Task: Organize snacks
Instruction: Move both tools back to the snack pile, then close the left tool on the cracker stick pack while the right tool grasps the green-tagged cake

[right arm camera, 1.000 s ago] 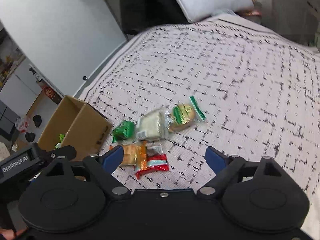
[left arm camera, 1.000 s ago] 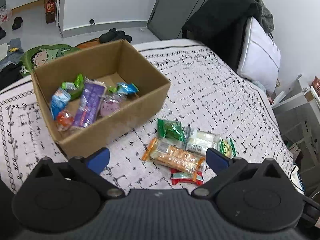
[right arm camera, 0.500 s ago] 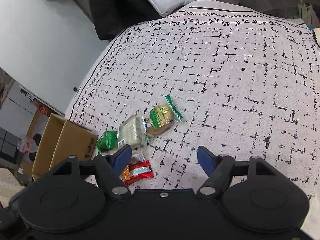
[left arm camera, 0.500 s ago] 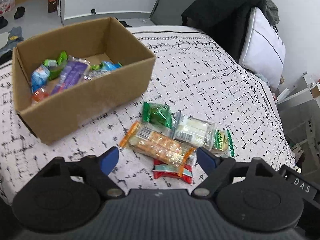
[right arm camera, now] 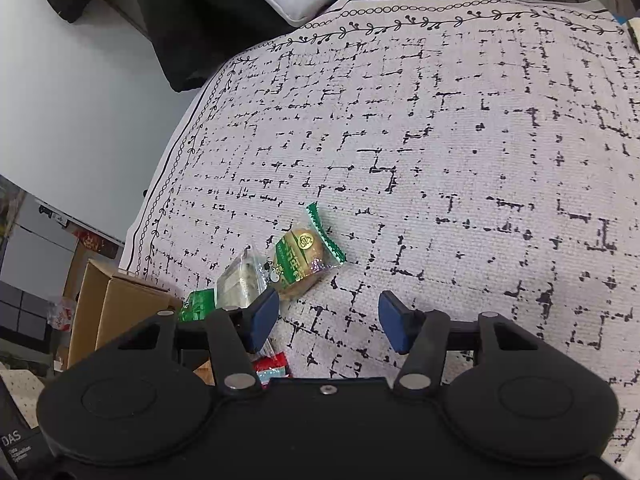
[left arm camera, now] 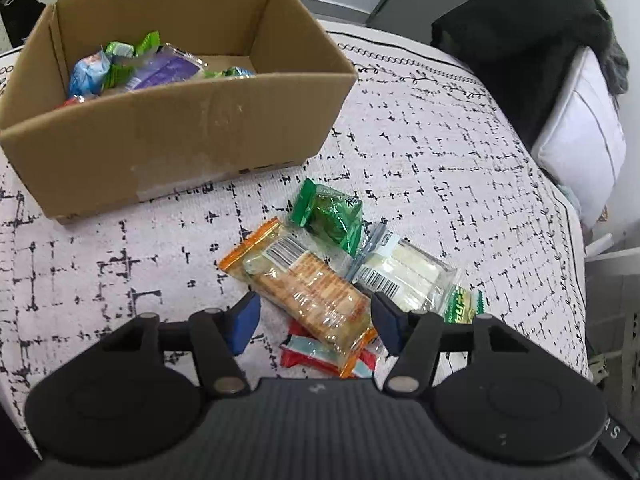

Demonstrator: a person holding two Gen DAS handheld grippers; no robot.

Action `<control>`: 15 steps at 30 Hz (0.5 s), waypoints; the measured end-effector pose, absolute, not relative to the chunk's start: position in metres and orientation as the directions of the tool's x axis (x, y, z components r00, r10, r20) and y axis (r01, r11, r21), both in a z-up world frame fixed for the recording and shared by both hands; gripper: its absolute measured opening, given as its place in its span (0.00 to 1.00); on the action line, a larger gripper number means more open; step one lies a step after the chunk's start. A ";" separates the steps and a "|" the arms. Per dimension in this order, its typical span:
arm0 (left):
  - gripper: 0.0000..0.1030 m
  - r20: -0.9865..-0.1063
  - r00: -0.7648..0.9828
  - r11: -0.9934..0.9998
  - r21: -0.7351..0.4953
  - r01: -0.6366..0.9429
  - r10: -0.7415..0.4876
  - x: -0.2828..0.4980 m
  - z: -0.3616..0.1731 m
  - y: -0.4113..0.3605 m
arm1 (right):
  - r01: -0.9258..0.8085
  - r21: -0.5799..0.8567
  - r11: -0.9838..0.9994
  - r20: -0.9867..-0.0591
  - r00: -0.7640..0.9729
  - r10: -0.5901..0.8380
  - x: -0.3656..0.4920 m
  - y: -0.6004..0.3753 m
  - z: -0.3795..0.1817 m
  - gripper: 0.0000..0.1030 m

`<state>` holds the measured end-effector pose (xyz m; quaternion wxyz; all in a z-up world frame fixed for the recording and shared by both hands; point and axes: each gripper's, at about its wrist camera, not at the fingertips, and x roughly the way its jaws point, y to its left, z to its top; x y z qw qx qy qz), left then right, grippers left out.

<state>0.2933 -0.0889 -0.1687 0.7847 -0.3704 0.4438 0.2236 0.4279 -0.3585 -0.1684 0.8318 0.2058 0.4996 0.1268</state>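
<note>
The cardboard box point(left arm camera: 176, 128) serves as the collecting place: several wrapped snacks already lie inside it, while a small heap of loose ones waits just beside its near wall, so each needs only a short carry. The left tongs point(left arm camera: 316, 320) hang low over that heap with jaws apart, one finger on each side of the orange cracker pack point(left arm camera: 308, 284), apparently lined up to pinch it across its narrow width; nothing is clamped yet. That pack lies on top of a red packet point(left arm camera: 316, 354), and farther from the box sits a clear pack of pale bars point(left arm camera: 404, 274); a green packet point(left arm camera: 330, 216) lies nearest the box.

The right tongs point(right arm camera: 328, 320) are also spread and empty, hovering over bare cloth past the heap from the box, just beside the round cake in a green-edged wrapper point(right arm camera: 302, 258), likely waiting their turn.

Everything rests on a bed point(right arm camera: 460, 140) covered in pale cloth with black dashes. Beyond the box's far side, a white pillow point(left arm camera: 584, 148) leans under dark clothing point(left arm camera: 516, 28).
</note>
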 end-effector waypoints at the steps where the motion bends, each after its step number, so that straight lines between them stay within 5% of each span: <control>1: 0.59 -0.866 0.500 0.619 -0.382 -0.687 0.020 0.296 -0.171 -0.089 | -0.010 0.471 0.882 -0.778 0.467 0.421 0.430 -0.357 -0.169 0.53; 15: 0.63 -0.875 0.481 0.534 -0.386 -0.752 0.045 0.318 -0.194 -0.080 | -0.059 0.440 0.896 -0.792 0.446 0.418 0.452 -0.344 -0.191 0.54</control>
